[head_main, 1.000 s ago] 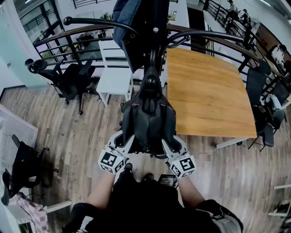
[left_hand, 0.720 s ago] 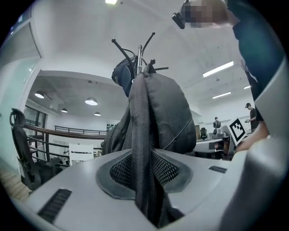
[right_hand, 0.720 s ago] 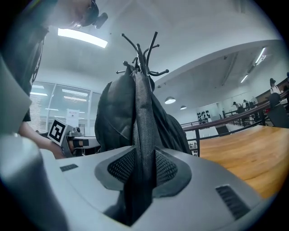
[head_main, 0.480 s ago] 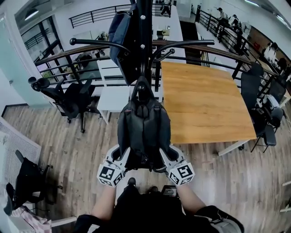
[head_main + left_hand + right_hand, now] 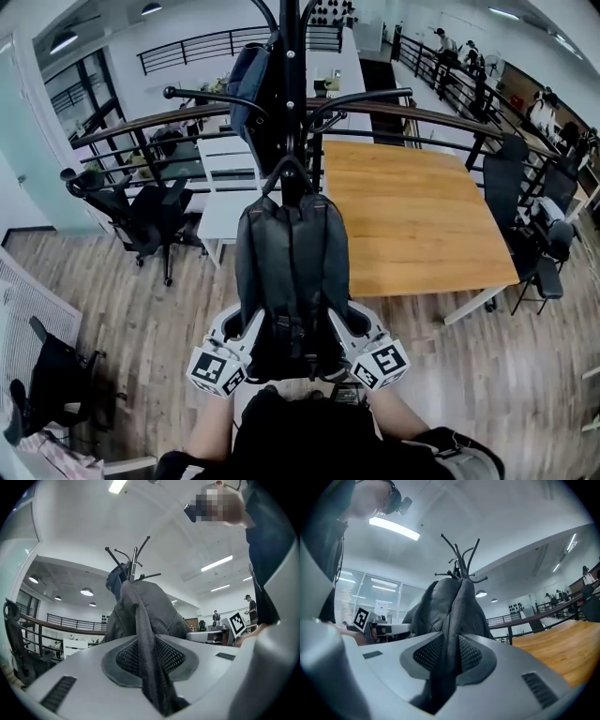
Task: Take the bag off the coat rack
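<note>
Backpack (image 5: 291, 272), its mesh straps (image 5: 145, 658) pinched in left tool (image 5: 247, 328) and right tool (image 5: 351, 328) whose jaws have just been closing, may snag its loop (image 5: 286, 174) on the coat rack (image 5: 292, 94) if pulled away early.

Bag (image 5: 292, 272) before coat rack (image 5: 292, 94), table (image 5: 412, 216) to right

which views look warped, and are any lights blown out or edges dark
Head view: strong fisheye, the railing and the wooden table edges bow, no black border, the backpack is sharp. Left gripper view: round black vignette, the ceiling light is blown white, the backpack mesh is crisp. Right gripper view: same vignette, the strip light glares white.
</note>
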Action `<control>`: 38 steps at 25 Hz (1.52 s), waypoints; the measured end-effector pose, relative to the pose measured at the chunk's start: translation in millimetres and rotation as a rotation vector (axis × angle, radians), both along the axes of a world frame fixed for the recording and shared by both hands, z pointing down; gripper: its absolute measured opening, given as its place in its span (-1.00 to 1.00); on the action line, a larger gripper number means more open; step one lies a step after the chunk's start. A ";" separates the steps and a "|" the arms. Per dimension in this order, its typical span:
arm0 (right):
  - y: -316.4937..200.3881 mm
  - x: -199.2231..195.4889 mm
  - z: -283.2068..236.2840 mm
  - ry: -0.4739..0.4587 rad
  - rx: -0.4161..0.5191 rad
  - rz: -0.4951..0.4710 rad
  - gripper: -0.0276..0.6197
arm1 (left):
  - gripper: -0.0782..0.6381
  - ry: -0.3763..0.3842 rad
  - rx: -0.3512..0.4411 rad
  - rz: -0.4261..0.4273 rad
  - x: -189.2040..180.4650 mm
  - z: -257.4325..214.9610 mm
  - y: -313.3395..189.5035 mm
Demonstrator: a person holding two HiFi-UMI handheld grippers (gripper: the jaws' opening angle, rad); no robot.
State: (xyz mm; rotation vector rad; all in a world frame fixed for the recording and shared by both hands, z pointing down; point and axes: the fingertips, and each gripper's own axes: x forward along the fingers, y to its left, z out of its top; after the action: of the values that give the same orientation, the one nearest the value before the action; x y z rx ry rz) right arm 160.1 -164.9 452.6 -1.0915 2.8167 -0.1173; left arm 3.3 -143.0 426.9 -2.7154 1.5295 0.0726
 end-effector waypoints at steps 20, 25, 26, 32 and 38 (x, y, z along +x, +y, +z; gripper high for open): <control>102.9 2.6 -69.7 -0.025 0.082 0.114 -0.61 | -0.52 0.059 0.046 0.100 -2.6 -65.4 94.6; 143.1 4.3 -59.3 -0.030 0.043 0.122 -0.62 | -0.52 0.059 0.021 0.112 -0.6 -57.1 133.5; 150.6 3.4 -55.4 -0.031 0.032 0.123 -0.62 | -0.52 0.060 0.011 0.112 -1.6 -53.2 140.5; 185.2 2.3 -27.0 -0.048 -0.042 0.121 -0.62 | -0.52 0.060 -0.053 0.107 -4.1 -23.8 175.4; 198.5 16.6 -6.4 -0.032 -0.106 0.114 -0.62 | -0.52 0.070 -0.101 0.080 9.8 -6.0 196.1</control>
State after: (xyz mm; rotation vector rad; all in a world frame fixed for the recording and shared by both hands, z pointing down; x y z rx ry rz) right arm 176.7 33.6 446.2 -1.2579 2.7398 -0.2730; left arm 13.1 53.1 420.9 -2.8816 1.4805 0.0953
